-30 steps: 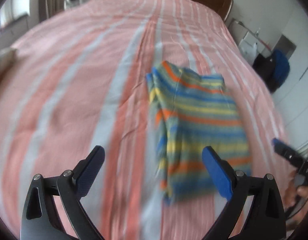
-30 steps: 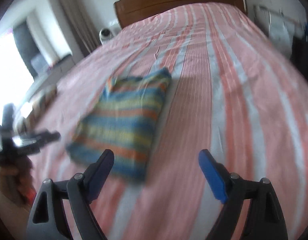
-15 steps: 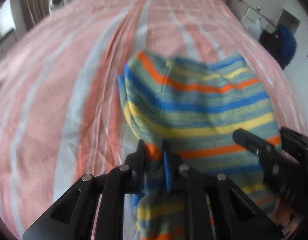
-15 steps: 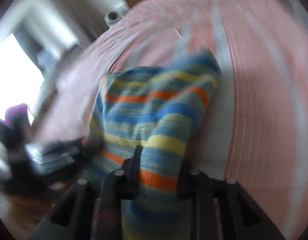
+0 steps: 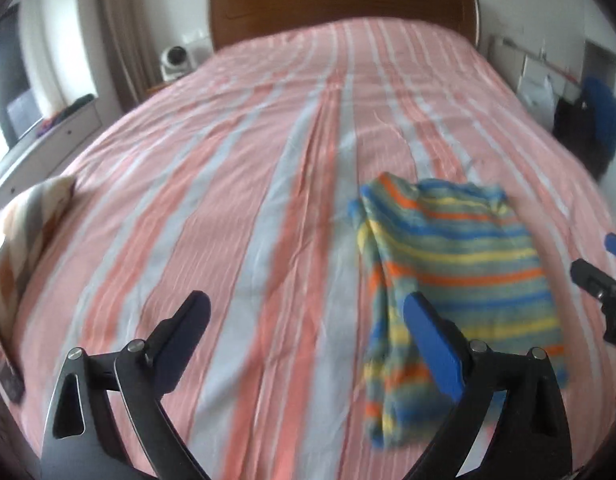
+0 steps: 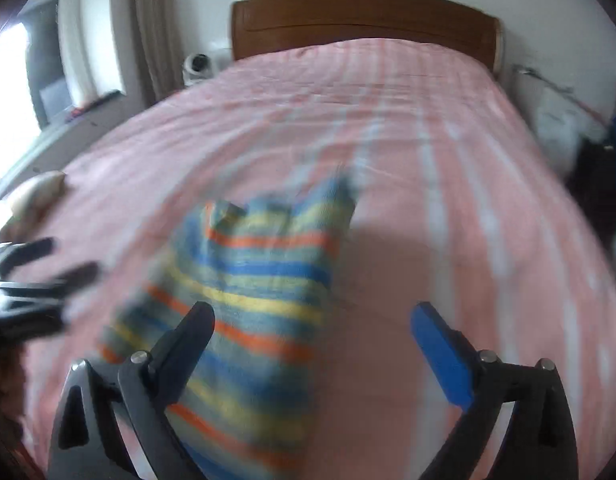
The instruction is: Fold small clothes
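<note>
A small striped garment, blue, yellow, orange and green, lies folded on the pink striped bed. My left gripper is open and empty above the bed, just left of the garment's near edge. In the right wrist view the same garment lies left of centre, blurred. My right gripper is open and empty over the garment's right side. The right gripper's tips show at the right edge of the left wrist view. The left gripper's tips show at the left edge of the right wrist view.
A wooden headboard closes the far end of the bed. A folded pale patterned cloth lies at the bed's left edge. A white drawer unit stands to the left. Dark and blue bags sit to the right.
Half a second ago both grippers were shut on the garment's near edge. Now both are open and drawn back, and the garment lies flat on the bed.
</note>
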The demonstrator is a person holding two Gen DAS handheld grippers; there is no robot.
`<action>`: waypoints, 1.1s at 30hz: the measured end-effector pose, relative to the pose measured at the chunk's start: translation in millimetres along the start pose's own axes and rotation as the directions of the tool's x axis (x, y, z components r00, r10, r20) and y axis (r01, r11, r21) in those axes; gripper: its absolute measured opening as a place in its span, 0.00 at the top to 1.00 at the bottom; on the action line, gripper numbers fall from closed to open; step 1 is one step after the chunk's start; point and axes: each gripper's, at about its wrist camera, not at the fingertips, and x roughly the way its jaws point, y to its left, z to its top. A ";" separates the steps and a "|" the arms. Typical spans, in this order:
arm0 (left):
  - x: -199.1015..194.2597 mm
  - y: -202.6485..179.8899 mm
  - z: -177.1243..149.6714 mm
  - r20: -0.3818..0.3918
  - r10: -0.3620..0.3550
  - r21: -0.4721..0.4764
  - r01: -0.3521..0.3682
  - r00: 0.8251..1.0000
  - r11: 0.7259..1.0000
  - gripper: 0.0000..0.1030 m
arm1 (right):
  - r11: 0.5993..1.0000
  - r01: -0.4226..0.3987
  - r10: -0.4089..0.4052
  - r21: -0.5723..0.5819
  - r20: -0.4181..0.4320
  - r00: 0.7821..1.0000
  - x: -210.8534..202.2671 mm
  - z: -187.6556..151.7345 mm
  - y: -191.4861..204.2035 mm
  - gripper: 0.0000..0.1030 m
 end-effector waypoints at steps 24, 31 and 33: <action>-164.1 -25.8 -59.2 0.216 -0.040 -0.013 0.044 0.976 0.999 0.00 | 0.968 0.231 -0.208 -0.095 0.204 0.957 -198.6 -74.6 15.2 0.01; -170.6 -29.0 -61.0 0.190 0.016 -0.013 -0.014 0.982 1.000 0.00 | 0.978 0.198 -0.181 -0.071 0.194 0.964 -208.4 -78.1 18.1 0.01; -170.8 -29.6 -61.5 0.164 0.002 -0.020 0.001 0.986 1.000 0.00 | 0.980 0.189 -0.174 -0.069 0.182 0.968 -209.3 -79.7 19.2 0.01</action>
